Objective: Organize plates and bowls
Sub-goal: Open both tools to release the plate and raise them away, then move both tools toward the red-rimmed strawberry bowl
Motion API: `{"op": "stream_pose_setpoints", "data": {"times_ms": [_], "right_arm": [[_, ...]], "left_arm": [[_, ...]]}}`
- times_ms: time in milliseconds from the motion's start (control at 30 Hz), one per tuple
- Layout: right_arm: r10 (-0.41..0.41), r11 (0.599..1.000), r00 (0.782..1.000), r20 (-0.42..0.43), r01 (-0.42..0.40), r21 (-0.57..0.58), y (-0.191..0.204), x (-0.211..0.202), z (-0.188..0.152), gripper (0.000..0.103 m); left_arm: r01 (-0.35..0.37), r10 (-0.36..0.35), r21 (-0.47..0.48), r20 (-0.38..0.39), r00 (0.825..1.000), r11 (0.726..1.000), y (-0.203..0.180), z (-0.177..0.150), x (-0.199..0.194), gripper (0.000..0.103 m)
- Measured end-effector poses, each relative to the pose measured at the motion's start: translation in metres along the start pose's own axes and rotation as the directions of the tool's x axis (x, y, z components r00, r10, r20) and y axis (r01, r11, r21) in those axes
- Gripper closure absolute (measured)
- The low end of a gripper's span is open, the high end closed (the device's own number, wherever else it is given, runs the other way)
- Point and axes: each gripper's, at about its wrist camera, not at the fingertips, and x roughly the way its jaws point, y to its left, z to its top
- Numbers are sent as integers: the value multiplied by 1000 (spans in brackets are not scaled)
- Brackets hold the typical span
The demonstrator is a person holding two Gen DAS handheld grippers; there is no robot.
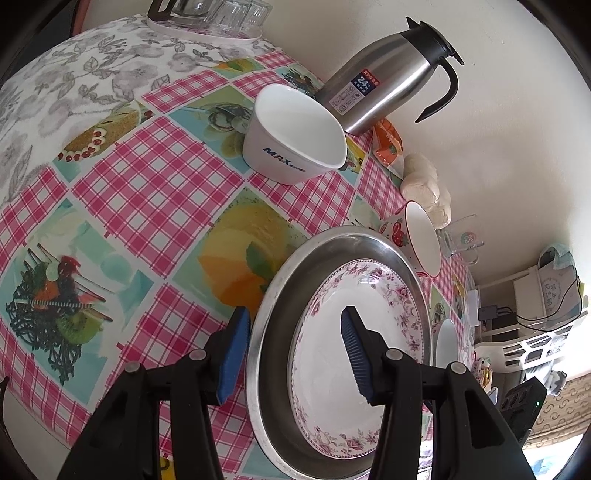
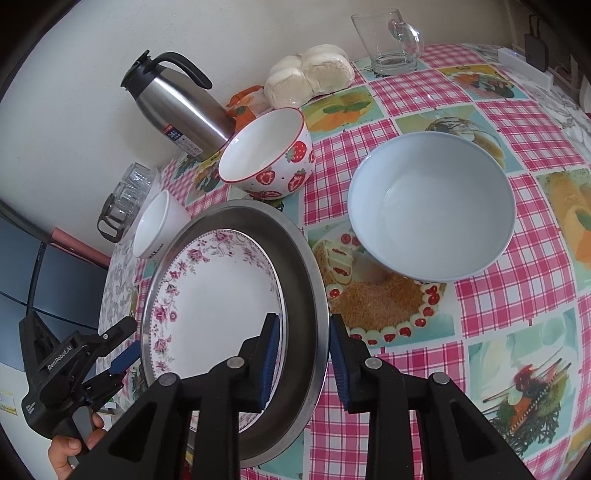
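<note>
A floral-rimmed white plate (image 1: 332, 354) lies inside a steel pan (image 1: 273, 314) on the checked tablecloth; both also show in the right wrist view, the plate (image 2: 218, 288) and the pan (image 2: 310, 280). My left gripper (image 1: 291, 354) is open, its jaws straddling the pan's left rim. My right gripper (image 2: 303, 362) is open, its jaws straddling the pan's right rim. A strawberry bowl (image 2: 273, 155), a pale blue bowl (image 2: 432, 206) and a white MAX bowl (image 1: 295, 136) stand around the pan.
A steel thermos jug (image 1: 384, 85) stands against the wall. Bagged buns (image 2: 314, 77) and a glass mug (image 2: 391, 40) sit at the back. A tray of glasses (image 1: 210, 18) stands at the table's far corner.
</note>
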Motion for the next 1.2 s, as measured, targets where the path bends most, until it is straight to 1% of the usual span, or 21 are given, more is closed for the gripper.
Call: {"op": "stream_pose_setpoints", "data": {"times_ms": [133,233,300,333,367,433,500,533,567,633,700,800,867,900,967,1100,1167,1200], "right_arm": [[-59,998,997,41,60,-24,0,-5,3,73],[-58,998,995,86,60,-19,-2,-14,6,73],[-62,997,990,125,67,-35,2,-20,7,73],[-62,996,987,146,70,-48,5,-23,8,73],[-63,995,985,162,73,-60,8,-25,8,73],[-58,993,982,178,75,-89,14,-26,8,73],[-54,991,980,193,77,-114,21,-26,7,57],[-58,989,978,199,84,-123,24,-25,6,42],[-57,986,978,202,87,-141,28,-25,5,39],[-57,980,977,206,94,-175,36,-24,3,38],[-64,976,976,209,105,-193,41,-22,2,37],[-76,972,975,209,119,-201,45,-19,0,30],[-77,971,975,210,121,-204,46,-18,-1,26],[-78,971,975,210,122,-206,46,-17,-1,25],[-82,970,973,214,127,-208,47,-16,-1,18],[-75,969,974,216,122,-214,48,-16,-1,12],[-79,968,972,221,128,-217,48,-16,-1,0],[-80,967,971,226,131,-219,49,-16,-1,0]], "left_arm": [[-41,41,12,28,999,999,-1,1,-3,52],[-62,60,35,66,996,997,-5,2,-9,50],[-76,71,52,83,994,996,-8,4,-11,50],[-82,77,59,86,993,995,-9,4,-11,48],[-94,88,68,84,993,993,-11,4,-11,42],[-109,103,80,81,991,991,-12,4,-9,36],[-123,115,93,83,990,988,-14,3,-7,35],[-130,122,101,86,989,986,-15,3,-7,33],[-139,129,111,90,988,984,-16,2,-6,27],[-151,139,125,94,986,981,-18,2,-6,18],[-160,147,141,97,984,977,-19,1,-5,17],[-177,160,164,107,981,971,-22,0,-3,15],[-185,165,176,121,979,967,-24,0,-4,10],[-190,167,182,133,977,965,-24,0,-5,9],[-201,172,193,158,972,960,-26,-1,-7,8],[-214,176,204,188,966,955,-27,0,-10,7],[-219,178,210,199,964,953,-28,0,-11,7],[-223,180,213,203,962,951,-28,-1,-11,6]]}}
